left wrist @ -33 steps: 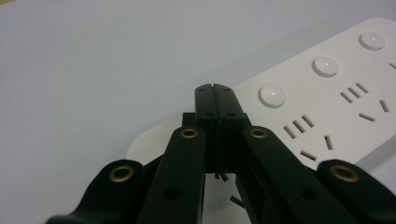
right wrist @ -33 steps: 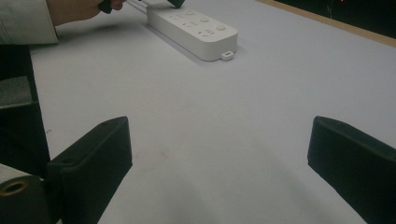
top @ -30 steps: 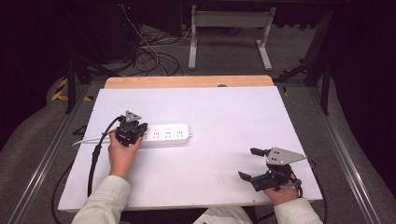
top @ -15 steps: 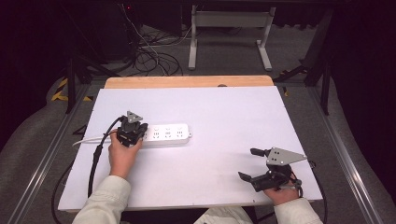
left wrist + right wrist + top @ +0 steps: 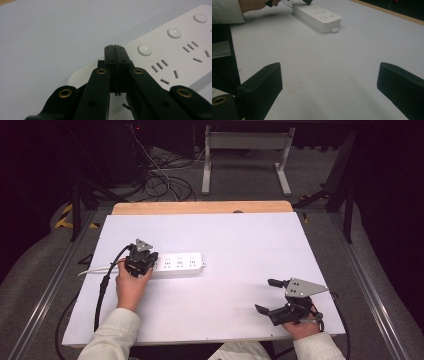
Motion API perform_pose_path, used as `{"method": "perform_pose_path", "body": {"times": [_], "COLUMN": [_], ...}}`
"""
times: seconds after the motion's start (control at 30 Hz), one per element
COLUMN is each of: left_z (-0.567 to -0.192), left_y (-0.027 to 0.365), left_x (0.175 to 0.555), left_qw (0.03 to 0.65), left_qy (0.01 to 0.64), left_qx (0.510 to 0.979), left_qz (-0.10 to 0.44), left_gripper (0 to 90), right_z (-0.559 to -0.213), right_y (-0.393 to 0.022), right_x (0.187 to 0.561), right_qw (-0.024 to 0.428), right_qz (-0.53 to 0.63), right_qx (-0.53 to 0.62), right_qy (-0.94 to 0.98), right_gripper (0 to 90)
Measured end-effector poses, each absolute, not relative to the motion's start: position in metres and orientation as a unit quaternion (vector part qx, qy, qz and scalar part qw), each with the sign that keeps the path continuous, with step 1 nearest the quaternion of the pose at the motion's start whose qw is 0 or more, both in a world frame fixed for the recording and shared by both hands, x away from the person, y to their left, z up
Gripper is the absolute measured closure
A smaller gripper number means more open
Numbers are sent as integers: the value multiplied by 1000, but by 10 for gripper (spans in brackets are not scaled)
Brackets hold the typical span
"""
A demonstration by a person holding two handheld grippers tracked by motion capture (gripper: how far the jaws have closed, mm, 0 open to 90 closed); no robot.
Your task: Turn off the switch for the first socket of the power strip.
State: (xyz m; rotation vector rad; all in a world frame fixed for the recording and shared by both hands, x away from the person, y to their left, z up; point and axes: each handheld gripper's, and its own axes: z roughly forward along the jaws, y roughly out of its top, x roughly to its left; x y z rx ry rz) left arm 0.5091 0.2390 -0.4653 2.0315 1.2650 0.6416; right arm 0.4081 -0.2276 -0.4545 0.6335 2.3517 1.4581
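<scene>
A white power strip (image 5: 179, 263) lies left of the middle of the white table top (image 5: 235, 235). My left gripper (image 5: 145, 261) sits over the strip's left end, held from below by a hand. In the left gripper view its jaws are shut together with nothing between them, and the left gripper's tips (image 5: 115, 48) rest at the strip's end, just beside the first round button of the power strip (image 5: 175, 55). My right gripper (image 5: 266, 296) is near the front right edge, well apart from the strip. The right gripper (image 5: 329, 82) stands wide open over bare table, facing the power strip (image 5: 317, 16).
A white cord (image 5: 95, 269) runs left from the strip, and the left gripper's black cable (image 5: 101, 292) drops off the table's front left. The wooden table edge (image 5: 200, 207) lies at the far side. Floor cables (image 5: 160, 175) and a metal frame (image 5: 245, 142) stand beyond.
</scene>
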Motion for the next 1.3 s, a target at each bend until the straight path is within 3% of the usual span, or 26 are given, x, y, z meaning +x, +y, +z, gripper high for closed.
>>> {"method": "perform_pose_path", "body": {"times": [0.97,1.3], "left_z": [-466,-459], "left_y": [236,244], "left_x": [508,502], "left_qw": [318,357], "left_qy": [485,490], "left_qx": [775,759], "left_qz": [252,238], "left_gripper": [900,900], "right_z": [-455,-455], "right_y": [-227,-228], "right_x": [408,410], "right_qw": [147,147], "right_qz": [506,509], "right_qx": [218,219], "right_qy": [821,820], "right_gripper": [65,64]}}
